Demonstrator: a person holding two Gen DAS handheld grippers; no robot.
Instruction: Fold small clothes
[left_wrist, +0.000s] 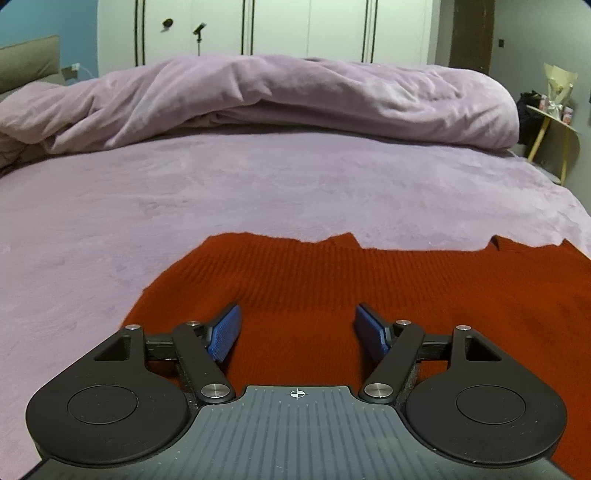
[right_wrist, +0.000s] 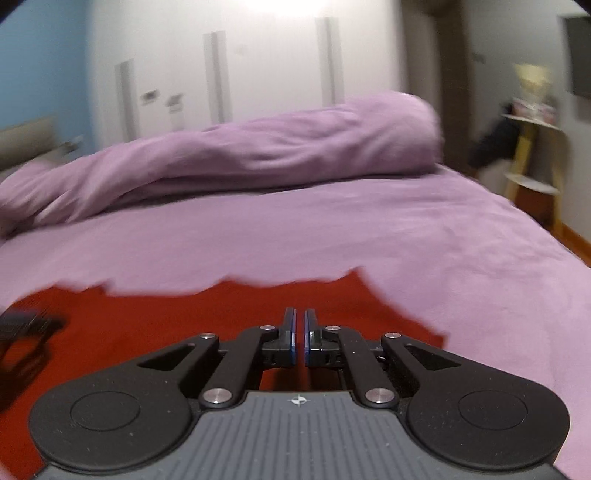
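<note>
A red ribbed knit garment (left_wrist: 332, 280) lies flat on the purple bed sheet (left_wrist: 184, 192). My left gripper (left_wrist: 297, 323) is open, its blue pads (left_wrist: 225, 332) spread wide just above the garment's near part, holding nothing. In the right wrist view the same red garment (right_wrist: 221, 314) lies under my right gripper (right_wrist: 300, 325), whose jaws stand almost closed with a thin gap and nothing between them. The left gripper's black body (right_wrist: 22, 332) shows blurred at the left edge of that view.
A bunched purple duvet (left_wrist: 277, 99) lies across the far side of the bed. White wardrobes (left_wrist: 295, 29) stand behind it. A small yellow-legged side table (left_wrist: 554, 125) with items stands at the right of the bed.
</note>
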